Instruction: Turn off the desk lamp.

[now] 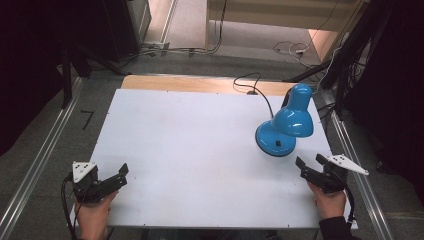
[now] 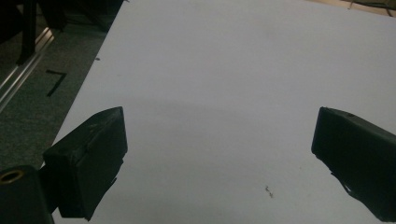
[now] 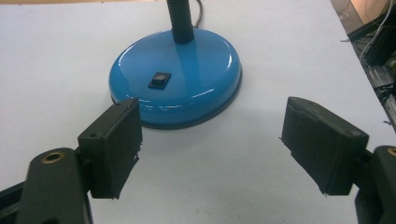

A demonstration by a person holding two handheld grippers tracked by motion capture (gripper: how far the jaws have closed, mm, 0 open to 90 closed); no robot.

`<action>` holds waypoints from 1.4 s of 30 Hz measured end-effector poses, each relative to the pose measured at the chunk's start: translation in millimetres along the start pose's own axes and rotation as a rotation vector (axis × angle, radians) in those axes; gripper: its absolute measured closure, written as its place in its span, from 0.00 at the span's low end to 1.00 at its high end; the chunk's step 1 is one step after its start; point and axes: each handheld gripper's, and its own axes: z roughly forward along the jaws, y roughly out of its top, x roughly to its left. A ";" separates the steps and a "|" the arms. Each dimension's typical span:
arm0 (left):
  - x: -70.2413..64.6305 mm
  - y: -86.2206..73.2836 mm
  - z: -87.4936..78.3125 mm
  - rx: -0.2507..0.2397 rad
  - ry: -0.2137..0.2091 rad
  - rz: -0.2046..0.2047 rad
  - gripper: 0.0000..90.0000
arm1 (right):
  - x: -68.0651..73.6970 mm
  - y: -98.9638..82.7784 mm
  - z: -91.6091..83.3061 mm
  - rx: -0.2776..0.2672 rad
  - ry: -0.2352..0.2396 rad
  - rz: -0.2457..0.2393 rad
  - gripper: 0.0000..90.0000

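Blue desk lamp (image 1: 284,127) near tabletop's right edge — glossy, slippery, bottom-heavy; best grasped by black flexible neck (image 3: 180,21). Right gripper (image 3: 212,149) and left gripper (image 2: 219,154) released — empty.

The lamp (image 1: 285,127) stands on the table's (image 1: 190,150) far right part, just beyond the right gripper (image 1: 311,164).

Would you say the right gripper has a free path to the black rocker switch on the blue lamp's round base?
Probably yes: the right gripper stands open just short of the base, with bare table between, and the switch faces up, uncovered.
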 end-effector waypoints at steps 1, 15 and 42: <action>-0.1 0.0 0.0 0.001 0.001 -0.001 0.05 | -0.7 -0.1 -0.8 -0.001 -0.001 0.000 0.21; -1.0 -0.4 0.8 0.002 -0.001 -0.003 0.05 | -5.6 -3.8 -9.4 0.002 0.000 0.020 0.21; -2.0 -0.9 1.8 0.011 -0.005 -0.005 0.05 | -31.6 -22.9 -13.8 0.072 -0.079 0.073 0.16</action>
